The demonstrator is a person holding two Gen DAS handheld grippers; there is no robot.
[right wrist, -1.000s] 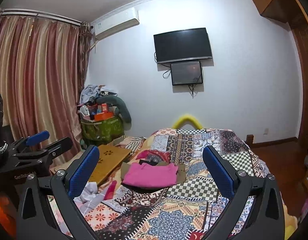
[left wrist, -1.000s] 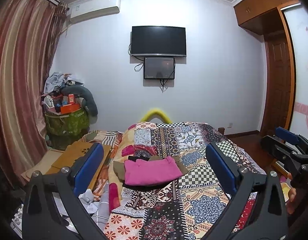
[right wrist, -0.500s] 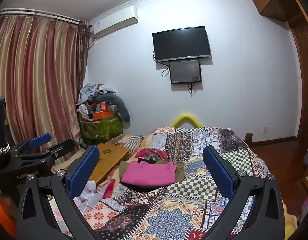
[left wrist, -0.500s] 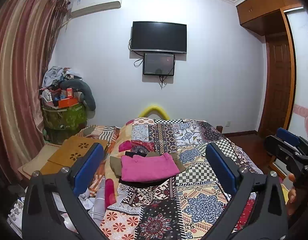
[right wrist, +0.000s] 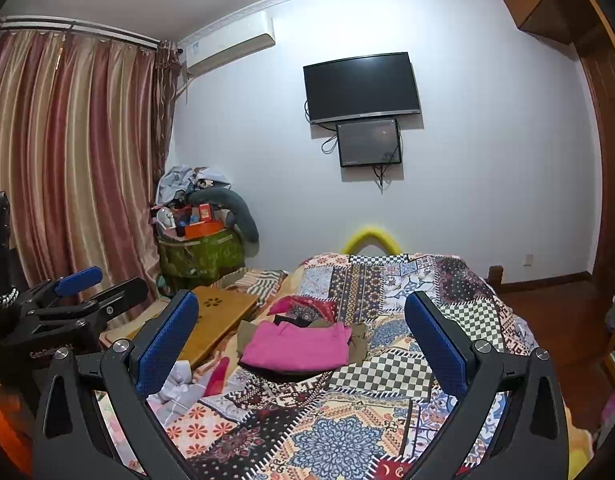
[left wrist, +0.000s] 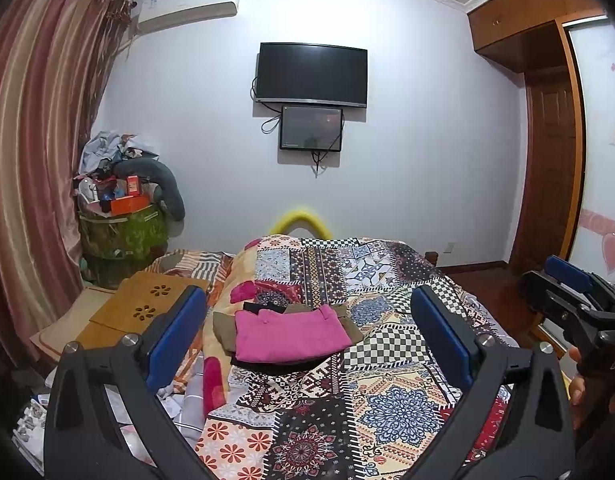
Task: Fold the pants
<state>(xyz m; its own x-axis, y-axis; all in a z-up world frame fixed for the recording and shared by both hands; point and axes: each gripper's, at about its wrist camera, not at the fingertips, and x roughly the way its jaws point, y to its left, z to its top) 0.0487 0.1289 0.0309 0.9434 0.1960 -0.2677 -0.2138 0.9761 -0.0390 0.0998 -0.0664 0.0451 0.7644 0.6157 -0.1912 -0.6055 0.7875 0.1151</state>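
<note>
Folded pink pants lie on top of a small stack of olive and black garments on the patchwork quilt of the bed; they also show in the right wrist view. My left gripper is open and empty, held well short of the stack. My right gripper is open and empty, also back from the stack. The right gripper shows at the right edge of the left wrist view. The left gripper shows at the left edge of the right wrist view.
A wooden lap desk lies left of the bed, with loose white and pink cloth near it. A green bin piled with clutter stands by the curtain. A TV hangs on the far wall. A wardrobe stands at the right.
Both grippers have tilted up slightly, so the bed and stack sit lower in view. The stack has not moved and both stay open.
</note>
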